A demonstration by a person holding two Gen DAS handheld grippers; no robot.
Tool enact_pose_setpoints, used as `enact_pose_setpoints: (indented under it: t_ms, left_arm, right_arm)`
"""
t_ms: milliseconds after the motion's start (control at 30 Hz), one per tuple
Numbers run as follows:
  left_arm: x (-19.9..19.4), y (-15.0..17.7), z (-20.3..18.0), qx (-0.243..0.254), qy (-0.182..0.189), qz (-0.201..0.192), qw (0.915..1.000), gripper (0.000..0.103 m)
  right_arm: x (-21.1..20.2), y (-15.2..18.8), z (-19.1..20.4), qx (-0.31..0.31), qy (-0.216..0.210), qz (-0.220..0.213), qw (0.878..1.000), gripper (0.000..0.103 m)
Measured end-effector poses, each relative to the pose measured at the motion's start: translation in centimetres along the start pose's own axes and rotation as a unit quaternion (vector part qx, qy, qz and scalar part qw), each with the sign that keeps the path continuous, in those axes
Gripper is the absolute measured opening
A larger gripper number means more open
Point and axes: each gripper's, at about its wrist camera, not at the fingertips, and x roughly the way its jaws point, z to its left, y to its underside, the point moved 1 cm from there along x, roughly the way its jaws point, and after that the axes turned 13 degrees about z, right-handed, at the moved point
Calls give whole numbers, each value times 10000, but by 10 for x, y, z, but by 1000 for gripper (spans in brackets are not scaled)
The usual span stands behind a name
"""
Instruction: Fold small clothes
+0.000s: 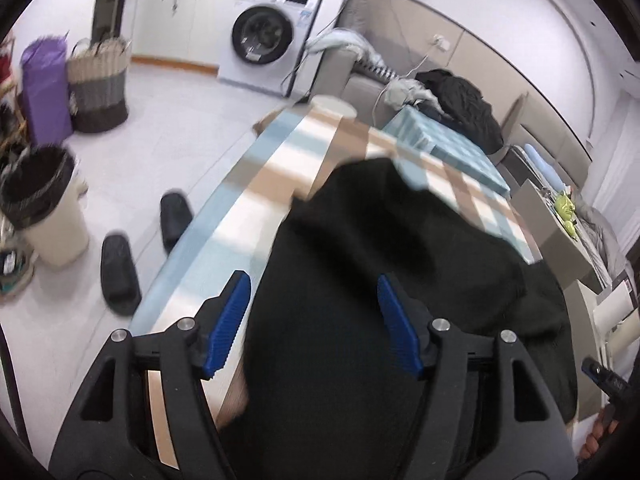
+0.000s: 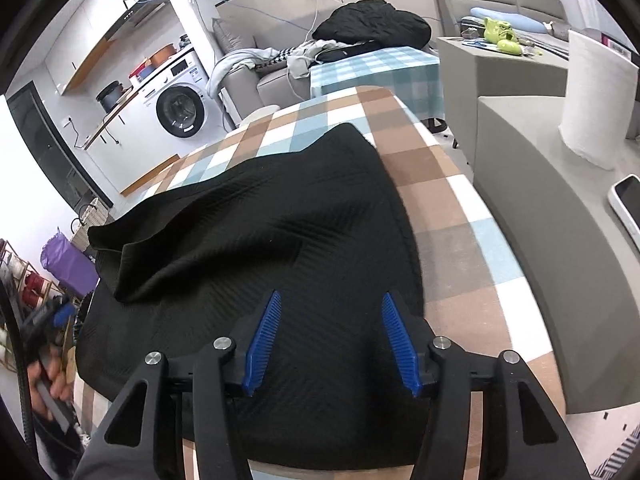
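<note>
A black knitted garment with a fine ribbed, zigzag weave [image 2: 280,236] lies spread over a table covered by a checked cloth of brown, white and pale blue squares [image 2: 452,208]. One flap of the fabric is folded back on itself, forming a thick, soft ridge along its left side in the right wrist view, and its far end tapers to a rounded peak. The right gripper [image 2: 330,300] hangs above the near part of the garment, its ridged blue plastic pads [image 2: 264,340] standing apart with nothing pinched between them. The left gripper [image 1: 314,284] is likewise spread wide over the garment's edge, blue pads [image 1: 228,320] clear of the cloth, though that view is blurred. Beyond the table stand a white front-loading washing machine [image 1: 268,40], a grey sofa heaped with a crumpled black jacket [image 2: 372,24], and a second table under a blue checked cloth [image 2: 380,68]. On the floor to the left lie two black slippers [image 1: 120,276], a cream bin with a black liner [image 1: 44,208] and a woven basket [image 1: 98,84].
</note>
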Motion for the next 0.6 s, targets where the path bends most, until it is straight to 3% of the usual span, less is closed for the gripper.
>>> enact_pose_setpoints:
  t_ms: [67, 267, 333, 367, 400, 600]
  left_arm:
    - [12, -20, -14, 225, -90, 10, 9997, 64]
    - [50, -55, -40, 232, 315, 373, 9985, 62]
    - [62, -60, -45, 148, 395, 447, 9981, 36]
    - [69, -61, -46, 126, 400, 488, 9979, 10]
    - [75, -63, -46, 90, 455, 543, 9974, 0]
    - [58, -78, -29, -333, 724, -236, 9965, 0]
  right_arm:
    - [3, 0, 1, 5, 2, 41, 10000, 54]
    - [5, 3, -1, 142, 37, 74, 9999, 54]
    - [7, 3, -2, 168, 70, 100, 9998, 54]
    - [9, 3, -3, 184, 83, 128, 9997, 54]
    - [10, 3, -4, 204, 100, 146, 9996, 54]
    - [12, 4, -10, 268, 154, 180, 9994, 54]
